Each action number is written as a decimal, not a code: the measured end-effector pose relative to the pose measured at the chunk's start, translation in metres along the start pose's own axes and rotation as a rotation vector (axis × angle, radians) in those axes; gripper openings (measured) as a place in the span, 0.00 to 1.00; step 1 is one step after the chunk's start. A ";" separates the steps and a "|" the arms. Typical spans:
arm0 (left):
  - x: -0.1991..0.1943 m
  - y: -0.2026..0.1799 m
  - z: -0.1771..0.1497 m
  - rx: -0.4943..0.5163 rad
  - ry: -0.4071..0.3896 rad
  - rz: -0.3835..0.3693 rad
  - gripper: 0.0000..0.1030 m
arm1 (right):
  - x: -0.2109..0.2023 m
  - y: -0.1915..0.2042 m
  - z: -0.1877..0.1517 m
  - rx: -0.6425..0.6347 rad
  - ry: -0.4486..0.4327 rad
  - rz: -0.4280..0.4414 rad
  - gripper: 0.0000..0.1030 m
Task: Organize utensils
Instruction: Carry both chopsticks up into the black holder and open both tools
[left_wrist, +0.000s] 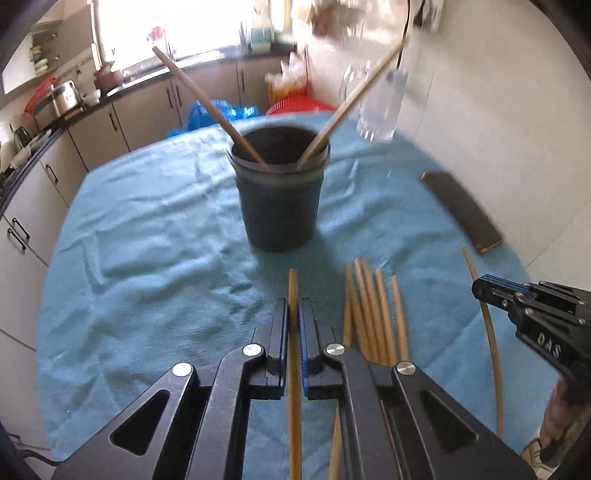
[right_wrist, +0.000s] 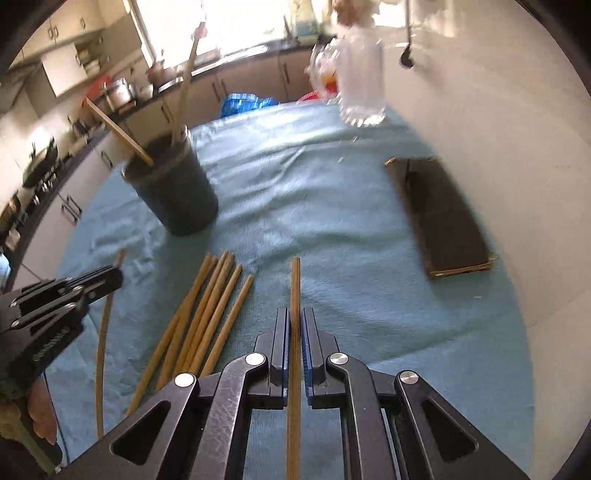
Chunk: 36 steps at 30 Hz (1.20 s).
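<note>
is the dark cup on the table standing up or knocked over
Upright. The dark cup stands on its base on the blue cloth, mouth up, with two chopsticks leaning out of it.

Clear bottle (left_wrist: 380, 107) & counter stuff (left_wrist: 62, 96) blurred.

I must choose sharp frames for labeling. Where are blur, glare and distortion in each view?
Left wrist view: window overexposed, bottle smeared, cup slightly soft, table edge bent by the fisheye. Right wrist view: window glares, bottle and box blurred.
</note>
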<state>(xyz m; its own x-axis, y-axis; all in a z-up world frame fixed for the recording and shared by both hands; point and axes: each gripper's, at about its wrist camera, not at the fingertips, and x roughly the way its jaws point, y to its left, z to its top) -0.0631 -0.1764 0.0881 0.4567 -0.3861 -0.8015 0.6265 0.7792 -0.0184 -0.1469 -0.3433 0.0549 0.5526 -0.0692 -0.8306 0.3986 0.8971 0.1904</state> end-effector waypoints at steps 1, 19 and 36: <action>-0.013 0.003 -0.001 -0.008 -0.027 -0.005 0.05 | -0.008 -0.002 0.000 0.010 -0.017 0.001 0.06; -0.159 0.026 -0.011 -0.090 -0.308 0.015 0.05 | -0.130 0.012 0.012 0.008 -0.277 0.115 0.06; -0.210 0.020 0.057 -0.069 -0.454 -0.025 0.05 | -0.167 0.054 0.070 -0.043 -0.392 0.169 0.06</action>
<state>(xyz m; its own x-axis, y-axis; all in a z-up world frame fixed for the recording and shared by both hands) -0.1104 -0.1080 0.2897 0.6823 -0.5705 -0.4571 0.6043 0.7920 -0.0864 -0.1663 -0.3140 0.2401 0.8473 -0.0730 -0.5261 0.2522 0.9270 0.2776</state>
